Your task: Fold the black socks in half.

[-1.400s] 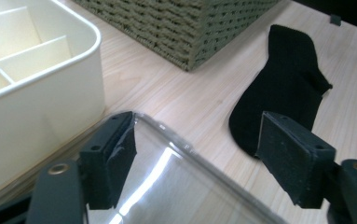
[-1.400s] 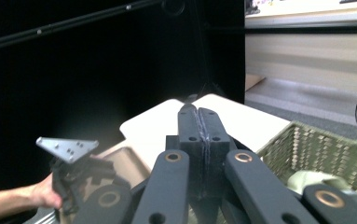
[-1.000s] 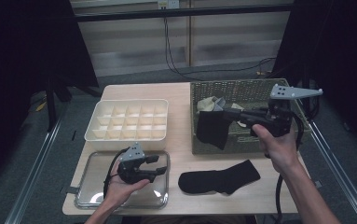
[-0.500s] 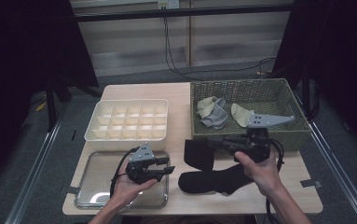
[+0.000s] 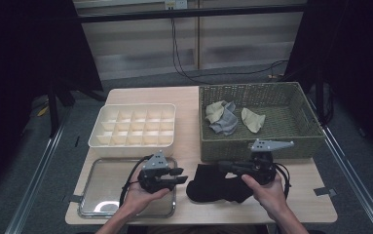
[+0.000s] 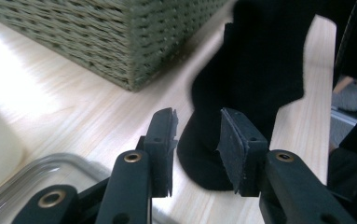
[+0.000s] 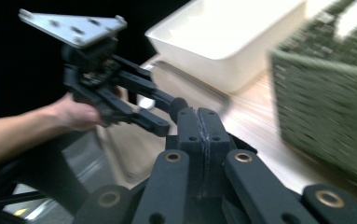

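Our left tongs [image 6: 195,140] stand apart, holding nothing. Directly ahead of them, just past the tips, lies the rounded end of the black sock [image 6: 255,88]; in the left gripper view it sits between the lines of the two jaws, so a short push forward should bring it inside. Our right tongs [image 7: 198,122] are pressed together. From the high view they [image 5: 221,167] sit at the sock's [image 5: 218,189] upper edge, but we cannot tell whether cloth is pinched between them.

The sock lies flat on the tabletop [image 5: 184,207], long axis running left-right across the near edge, one end toward the left tongs [image 5: 181,175], the other under our right hand [image 5: 267,192]. Both hands are close; the left has the open reach.

Farther out: a metal tray [image 5: 101,195] under our left hand, touching or nearly touching the sock's left end. Behind it, a white divided box [image 5: 135,123] with bare compartments. Right of that, a wicker basket [image 5: 262,146] just behind the sock, holding a grey sock [image 5: 225,122] and two pale socks [image 5: 252,119]. The room beyond is dark, with cables on the floor.
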Motion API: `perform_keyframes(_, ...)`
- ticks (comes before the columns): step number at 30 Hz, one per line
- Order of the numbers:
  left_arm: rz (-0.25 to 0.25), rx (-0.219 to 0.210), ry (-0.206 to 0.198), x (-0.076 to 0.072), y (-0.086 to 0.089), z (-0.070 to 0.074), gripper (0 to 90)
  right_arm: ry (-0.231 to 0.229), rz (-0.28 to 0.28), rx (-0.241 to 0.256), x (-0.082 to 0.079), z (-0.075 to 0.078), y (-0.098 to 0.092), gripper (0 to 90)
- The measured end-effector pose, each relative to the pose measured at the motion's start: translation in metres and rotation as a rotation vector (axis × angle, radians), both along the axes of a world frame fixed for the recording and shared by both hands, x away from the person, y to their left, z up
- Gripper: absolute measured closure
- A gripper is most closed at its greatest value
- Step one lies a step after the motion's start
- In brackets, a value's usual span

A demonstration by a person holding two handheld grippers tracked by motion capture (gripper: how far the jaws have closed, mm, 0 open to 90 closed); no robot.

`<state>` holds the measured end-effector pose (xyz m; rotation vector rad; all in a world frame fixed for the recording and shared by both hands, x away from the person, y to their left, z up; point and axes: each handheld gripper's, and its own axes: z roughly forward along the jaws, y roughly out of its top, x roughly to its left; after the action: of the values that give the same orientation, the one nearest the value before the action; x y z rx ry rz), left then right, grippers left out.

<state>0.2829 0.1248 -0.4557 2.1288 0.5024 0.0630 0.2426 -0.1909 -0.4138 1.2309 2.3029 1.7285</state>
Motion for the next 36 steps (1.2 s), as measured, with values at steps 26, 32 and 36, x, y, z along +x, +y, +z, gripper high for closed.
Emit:
perform_keyframes(26,-0.104,0.086,0.058,0.0,-0.051,-0.034,75.0,0.051,-0.11,-0.081,0.019,-0.053,-0.033,79.6)
perform_keyframes(32,-0.104,0.107,0.061,0.0,-0.051,-0.036,73.9,0.036,-0.107,-0.08,0.012,-0.05,-0.035,77.9)
perform_keyframes(36,-0.103,0.119,0.07,0.001,-0.052,-0.039,73.5,0.053,-0.075,-0.088,0.011,-0.054,-0.029,78.0)
